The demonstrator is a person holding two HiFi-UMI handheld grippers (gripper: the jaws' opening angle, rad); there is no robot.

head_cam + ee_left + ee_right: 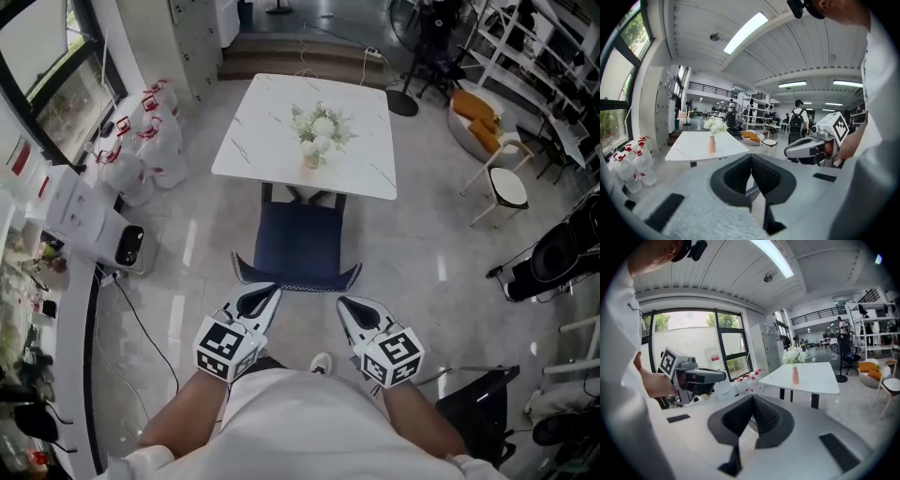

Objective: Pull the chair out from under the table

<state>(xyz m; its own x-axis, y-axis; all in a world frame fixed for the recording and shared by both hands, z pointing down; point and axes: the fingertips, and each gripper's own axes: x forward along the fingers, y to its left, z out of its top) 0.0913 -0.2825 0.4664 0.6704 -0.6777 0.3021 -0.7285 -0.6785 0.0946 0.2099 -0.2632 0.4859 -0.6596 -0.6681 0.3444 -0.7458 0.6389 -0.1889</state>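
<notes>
**Chair** (pixel 300 246): dark blue, on the grey floor at the near edge of the table (pixel 272 112). The front of the seat is tucked under that edge. The curved backrest faces the person, away from the table.

**Table:** white marbled top on dark legs. A pink vase (pixel 310 160) of white flowers (pixel 321 127) stands near the middle of its near edge.

**Left gripper** (pixel 266 297): white and grey, with a marker cube at its rear. The jaws are closed together with nothing between the pads (pixel 740 174). The tip is just beside the left part of the backrest's top edge. Whether it touches cannot be told.

**Right gripper** (pixel 348 306): same build. The jaws are closed together and empty, pads (pixel 763 416) meeting. The tip is near the right part of the backrest, with a small gap showing.

**Floor, left of the table:** a cluster of white jugs (pixel 150 141) with red caps.

**Floor, right of the table:** a white stool (pixel 507 187) and a low seat with orange cushions (pixel 473 117).

**Person:** white top, forearms reaching down to both grippers, one shoe (pixel 321 362) between them.
</notes>
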